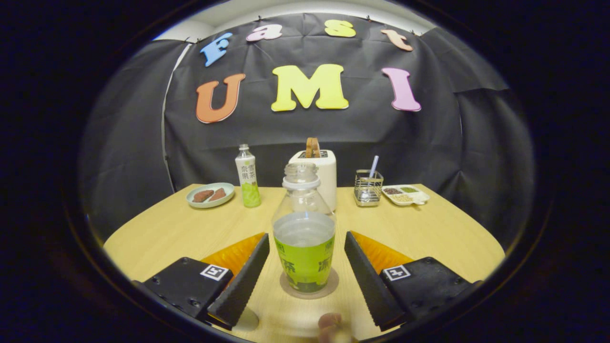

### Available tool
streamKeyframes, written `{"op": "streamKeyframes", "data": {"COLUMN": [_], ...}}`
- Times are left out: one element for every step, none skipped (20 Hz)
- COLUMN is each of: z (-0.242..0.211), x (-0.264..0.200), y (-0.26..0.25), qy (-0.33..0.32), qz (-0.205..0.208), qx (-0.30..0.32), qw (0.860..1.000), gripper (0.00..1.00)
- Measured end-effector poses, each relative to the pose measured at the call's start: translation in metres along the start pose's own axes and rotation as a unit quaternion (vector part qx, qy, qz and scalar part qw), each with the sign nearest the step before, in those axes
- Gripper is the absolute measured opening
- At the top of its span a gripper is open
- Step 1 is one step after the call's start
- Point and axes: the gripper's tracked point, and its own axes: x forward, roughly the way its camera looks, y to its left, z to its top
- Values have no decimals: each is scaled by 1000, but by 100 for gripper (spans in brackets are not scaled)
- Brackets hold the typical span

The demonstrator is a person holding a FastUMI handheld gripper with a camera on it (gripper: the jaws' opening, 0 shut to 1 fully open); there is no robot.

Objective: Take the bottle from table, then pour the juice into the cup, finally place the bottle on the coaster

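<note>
claw (305, 278): two serrated wedge fingers (240, 281), spread apart; square fiducial tags (214, 272) and screws on blocky mounts.

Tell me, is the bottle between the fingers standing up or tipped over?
Standing up. The bottle sits upright on the round coaster, neck straight up. The hand-held gripper is open, its fingers apart on each side.

A staged kitchen booth: beyond the open gripper (305, 281), a toaster (318, 174), a plate of food (210, 195) and a utensil rack (368, 187) line a wooden table (429, 228) against a black cloth wall (452, 138).
</note>
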Motion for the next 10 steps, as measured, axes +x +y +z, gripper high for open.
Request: {"op": "streamKeyframes", "data": {"z": [3, 6, 9, 13, 18, 23, 30, 35, 40, 44], "x": [-10, -21, -33, -46, -60, -74, -89, -105, -121, -139], "y": [-1, -2, -7, -13, -17, -18, -20, -23, -26, -30], "qy": [-3, -8, -10, -13, -19, -26, -36, -41, -45, -49], "qz": [1, 2, -5, -10, -12, -9, -5, -2, 1, -1], "qx": [1, -2, -7, -12, -16, -16, -13, -10, -5, -1], "qw": [1000, 1000, 1000, 1000, 1000, 999, 999, 999, 999, 999], "gripper": [100, 100, 100, 100, 100, 100, 100, 100, 100, 100]}}
